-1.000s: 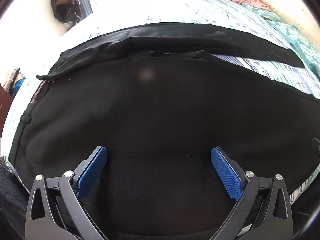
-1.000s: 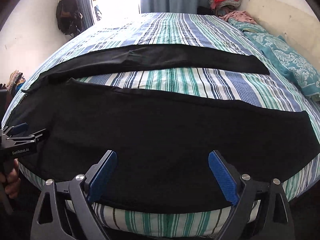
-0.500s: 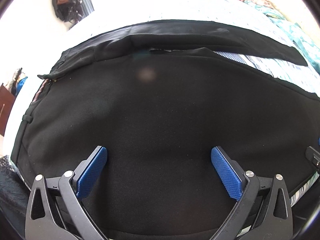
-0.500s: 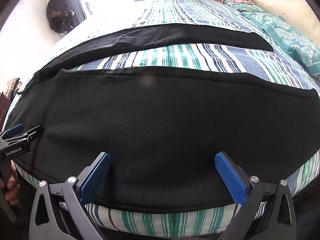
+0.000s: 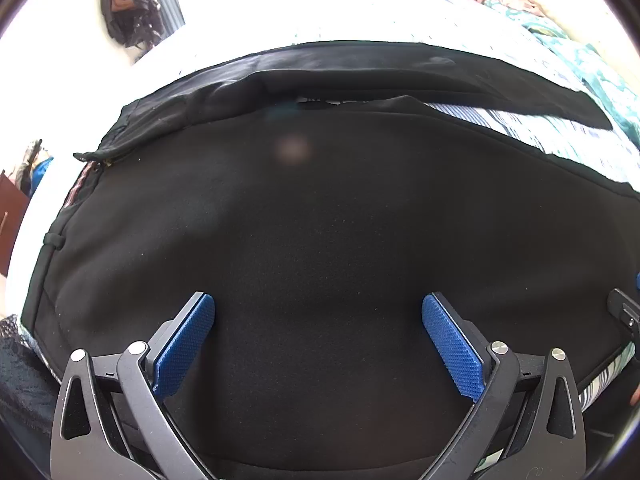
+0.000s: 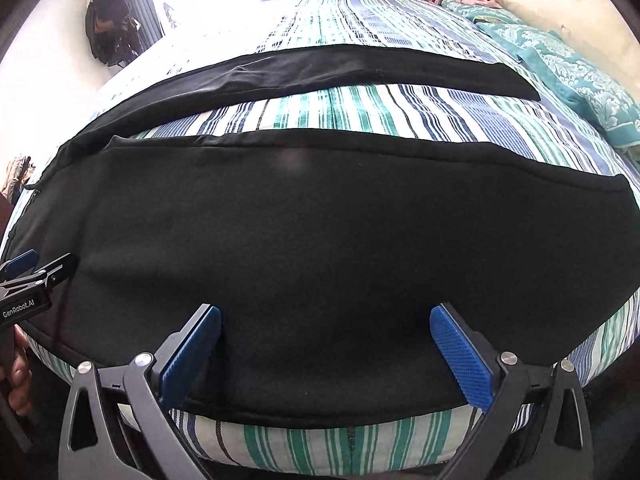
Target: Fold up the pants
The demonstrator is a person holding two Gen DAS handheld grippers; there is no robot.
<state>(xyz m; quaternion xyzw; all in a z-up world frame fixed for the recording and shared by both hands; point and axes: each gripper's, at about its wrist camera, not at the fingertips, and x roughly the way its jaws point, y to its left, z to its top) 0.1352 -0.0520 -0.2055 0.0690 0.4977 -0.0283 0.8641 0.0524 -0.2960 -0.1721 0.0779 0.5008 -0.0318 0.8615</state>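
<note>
The black pants (image 6: 320, 220) lay spread flat on the striped bed (image 6: 360, 116), legs running toward three o'clock. The left tongs (image 5: 318, 326) and right tongs (image 6: 325, 334) both stood wide over the near leg, holding nothing.

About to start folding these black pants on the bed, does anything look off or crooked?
The pants lie flat, but the two legs are splayed apart, with striped bedsheet showing between them. At the waist end, the fly gapes open. Nothing looks torn or spilled.
</note>
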